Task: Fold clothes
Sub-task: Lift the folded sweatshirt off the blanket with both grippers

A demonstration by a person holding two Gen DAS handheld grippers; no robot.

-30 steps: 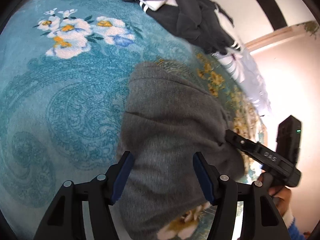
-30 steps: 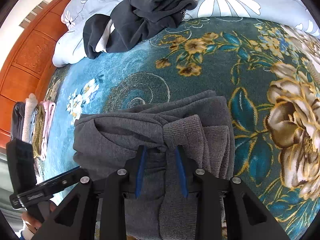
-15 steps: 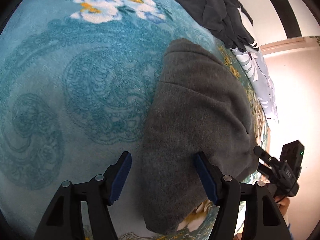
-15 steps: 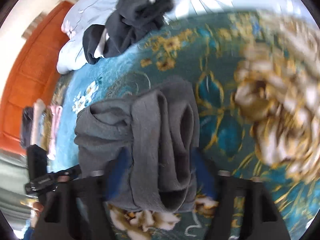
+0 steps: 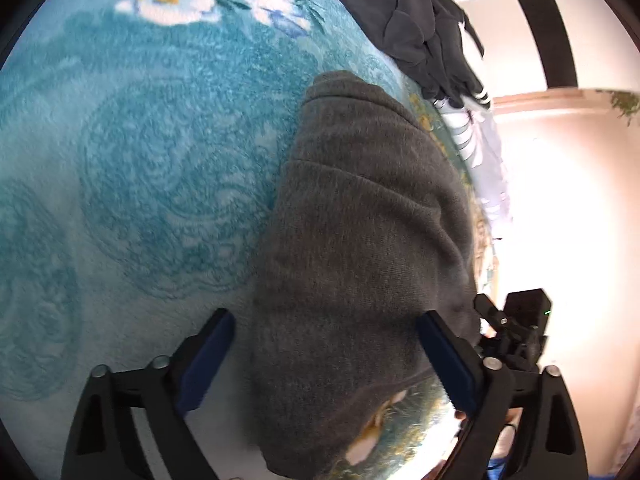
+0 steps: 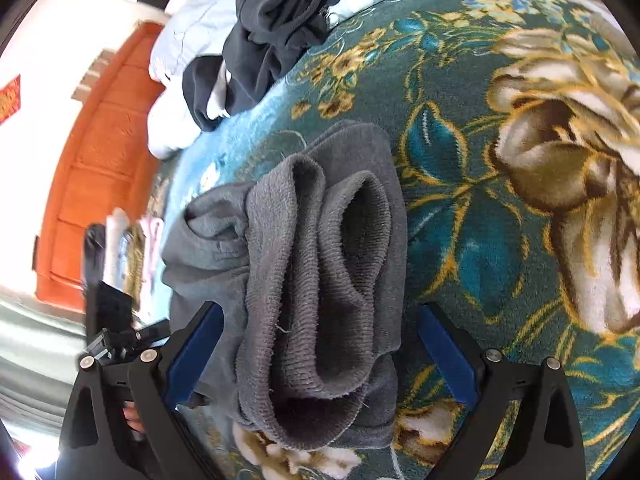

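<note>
Folded grey sweater point(image 6: 320, 292) dead centre, long axis up-frame, between right gripper point(image 6: 320, 356) fingers. Both wide open, empty. Left gripper point(image 5: 326, 360) straddles sweater's left edge.

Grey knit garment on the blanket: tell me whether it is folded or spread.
Folded: the grey knit garment lies bundled in stacked layers, ribbed cuffs on top.

Folded grey knit sweater point(image 6: 316, 280) at frame centre on teal floral plush blanket point(image 6: 500, 208). Black right gripper point(image 6: 320, 356) spread wide, blue pads flanking sweater. Dark crumpled garments point(image 6: 272, 36) upper left.
</note>
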